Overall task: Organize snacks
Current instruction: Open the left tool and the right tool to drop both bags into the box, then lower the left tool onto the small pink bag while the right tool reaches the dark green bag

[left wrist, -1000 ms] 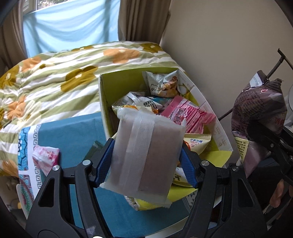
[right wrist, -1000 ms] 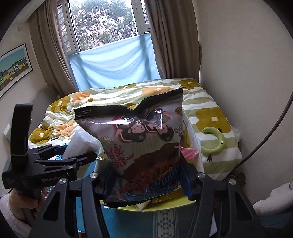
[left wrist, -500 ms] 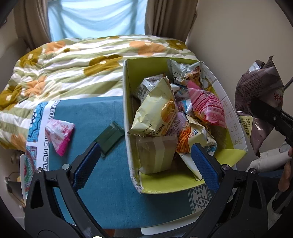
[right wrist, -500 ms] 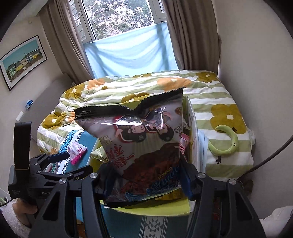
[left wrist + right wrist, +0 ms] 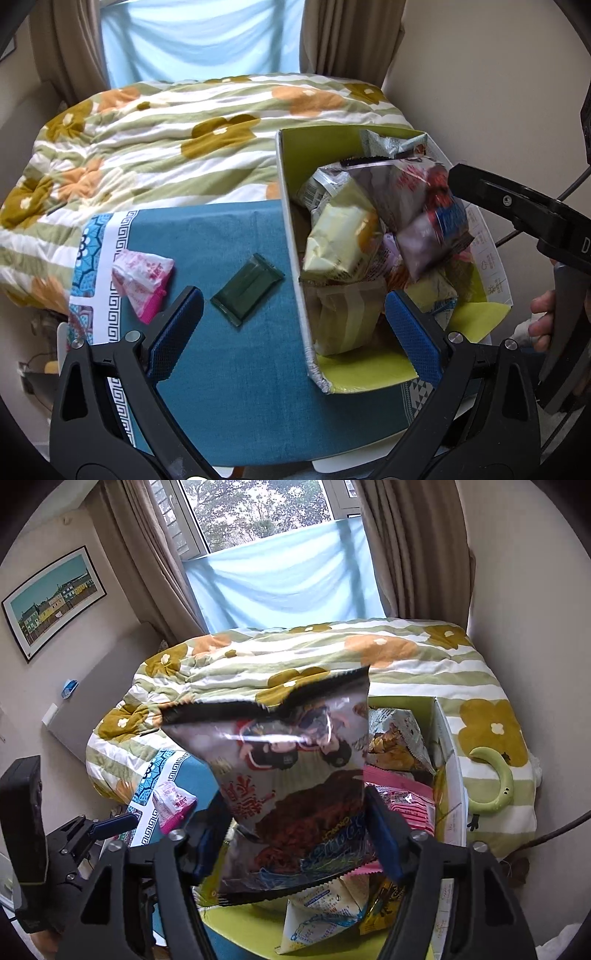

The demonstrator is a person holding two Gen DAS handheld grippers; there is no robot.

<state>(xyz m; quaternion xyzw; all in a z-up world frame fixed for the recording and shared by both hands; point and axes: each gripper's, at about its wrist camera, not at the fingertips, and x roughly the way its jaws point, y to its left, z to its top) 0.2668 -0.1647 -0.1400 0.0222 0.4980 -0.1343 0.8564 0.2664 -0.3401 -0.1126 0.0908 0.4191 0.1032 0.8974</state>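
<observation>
The right claw point(image 5: 295, 834), jaws just spread, is dropping the chip bag point(image 5: 295, 775) into the snack box point(image 5: 291, 236). The left claw point(image 5: 293, 336) gapes empty; beside the box, on the counter point(image 5: 240, 369), the green packet point(image 5: 247, 290) and pink packet point(image 5: 142, 275) likely come next.

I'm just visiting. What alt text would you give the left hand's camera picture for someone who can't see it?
A yellow-lined box crammed with snack bags sits on a teal cloth, with the open left gripper empty in front. On the cloth lie a dark green packet and a pink packet; a flowered quilt lies behind.
</observation>
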